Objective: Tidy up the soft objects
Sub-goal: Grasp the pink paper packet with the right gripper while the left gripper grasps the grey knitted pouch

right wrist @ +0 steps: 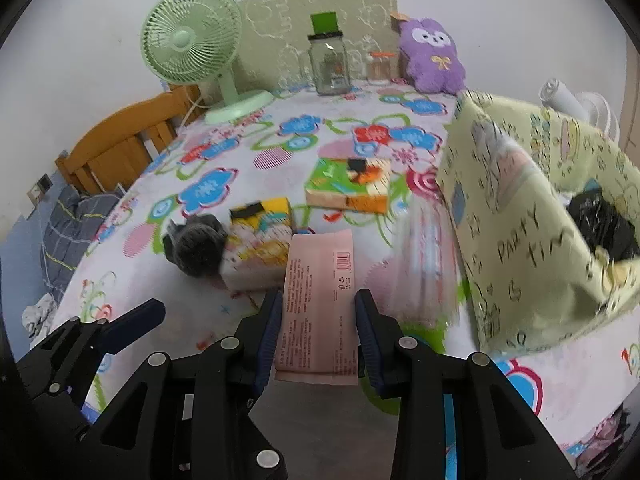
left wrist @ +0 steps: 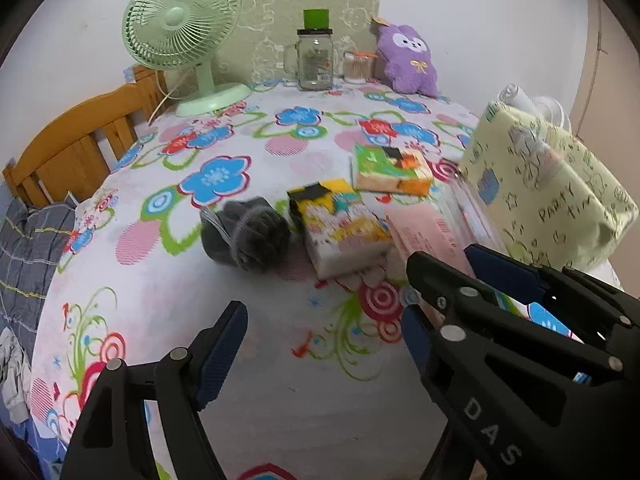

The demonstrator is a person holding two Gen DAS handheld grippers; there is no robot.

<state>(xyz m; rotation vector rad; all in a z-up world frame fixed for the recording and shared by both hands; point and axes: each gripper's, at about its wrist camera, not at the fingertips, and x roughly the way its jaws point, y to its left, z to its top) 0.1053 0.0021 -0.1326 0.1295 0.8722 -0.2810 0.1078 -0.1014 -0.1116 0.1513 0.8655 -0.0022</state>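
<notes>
My right gripper (right wrist: 316, 332) is shut on a pink tissue pack (right wrist: 320, 300) and holds it just above the table, left of a pale yellow fabric bin (right wrist: 532, 216); the pack also shows in the left wrist view (left wrist: 432, 236). My left gripper (left wrist: 320, 344) is open and empty, low over the floral tablecloth (left wrist: 280, 360). Ahead of it lie a grey rolled sock (left wrist: 246, 236), a yellow-white tissue pack (left wrist: 340, 224) and a green-orange tissue pack (left wrist: 390, 170). A black item (right wrist: 604, 224) lies inside the bin.
At the table's far edge stand a green fan (left wrist: 188, 36), a glass mug jar (left wrist: 315, 60), a small jar (left wrist: 357, 66) and a purple plush (left wrist: 408, 60). A wooden headboard (left wrist: 76, 144) and dark bedding (left wrist: 24, 248) are on the left.
</notes>
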